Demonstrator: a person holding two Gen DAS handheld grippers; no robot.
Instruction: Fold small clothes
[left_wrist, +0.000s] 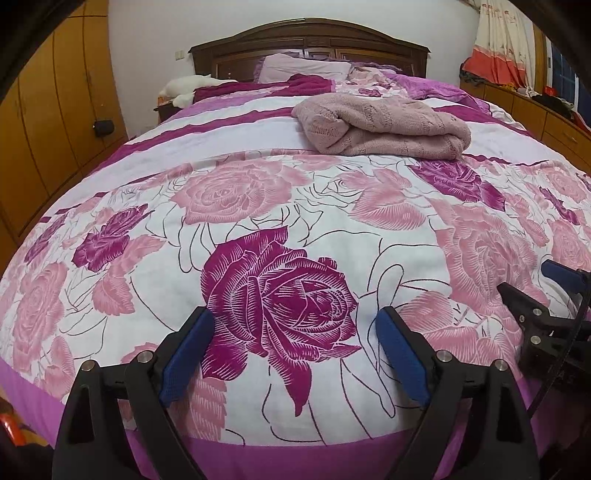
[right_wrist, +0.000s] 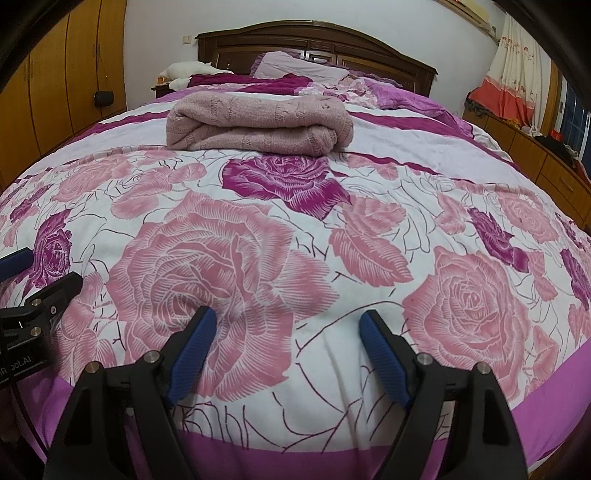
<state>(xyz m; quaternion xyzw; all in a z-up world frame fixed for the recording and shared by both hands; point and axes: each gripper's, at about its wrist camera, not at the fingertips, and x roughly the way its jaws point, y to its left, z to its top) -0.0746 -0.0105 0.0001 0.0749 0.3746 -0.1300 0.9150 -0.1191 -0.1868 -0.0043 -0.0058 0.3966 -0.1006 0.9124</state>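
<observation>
From the left wrist we see the left hand-held gripper (left_wrist: 295, 332) released, its blue pads (left_wrist: 188, 354) wide apart with nothing between them, hovering over a dark rose print near the foot of the bed (left_wrist: 110, 166). The pink sweater (left_wrist: 384, 125), folded into a loose bundle, lies well ahead of it on the white band of the bedspread, a little right of centre and apart from both tools. At the right edge the right hand-held gripper (left_wrist: 554, 291) enters beside ours; from here we cannot tell how its jaws stand. Pillows (left_wrist: 303, 66) lie by the headboard (left_wrist: 310, 40).

From the right wrist we see the right hand-held gripper (right_wrist: 288, 332) released too, pads spread over a pale rose print, holding nothing. The sweater (right_wrist: 258, 123) sits far ahead, slightly left of centre, on the bed (right_wrist: 461, 166). The left hand-held gripper (right_wrist: 33, 280) shows at the left edge.
</observation>
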